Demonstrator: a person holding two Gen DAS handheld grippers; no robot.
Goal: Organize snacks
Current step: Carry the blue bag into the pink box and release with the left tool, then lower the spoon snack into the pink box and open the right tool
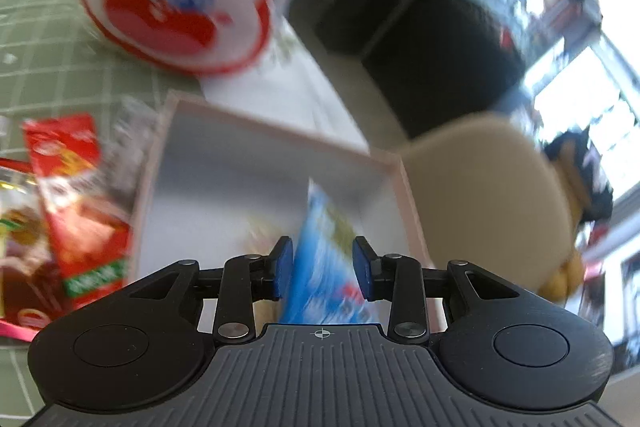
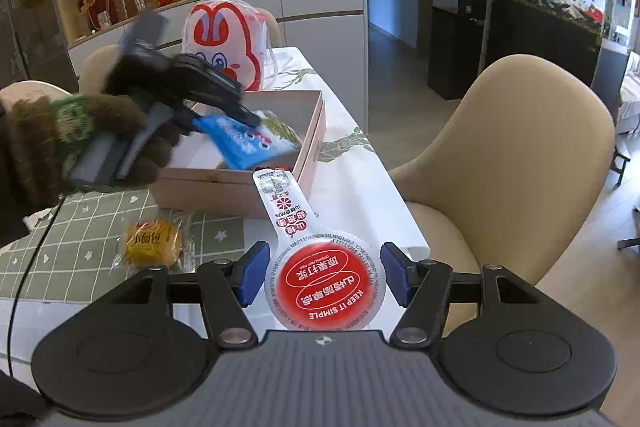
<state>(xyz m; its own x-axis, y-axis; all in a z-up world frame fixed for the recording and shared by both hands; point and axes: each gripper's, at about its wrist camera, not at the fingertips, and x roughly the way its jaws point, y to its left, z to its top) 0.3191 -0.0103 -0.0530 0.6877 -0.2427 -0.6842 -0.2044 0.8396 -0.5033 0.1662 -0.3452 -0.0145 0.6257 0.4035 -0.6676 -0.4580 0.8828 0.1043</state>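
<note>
Between your right gripper (image 2: 323, 277) pads sits a red-lidded, spoon-shaped snack pack (image 2: 320, 277); whether the pads touch it cannot be told. Your left gripper (image 1: 323, 269), jaws parted, straddles a blue snack packet (image 1: 320, 267) lying in the pink-rimmed box (image 2: 316, 131). Risk: both tools converge on the box and could collide, tipping the pack out.

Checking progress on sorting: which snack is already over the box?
The blue packet, between the left gripper's fingers. The yellow one lies on the table; the red-lidded one sits between the right gripper's.
</note>
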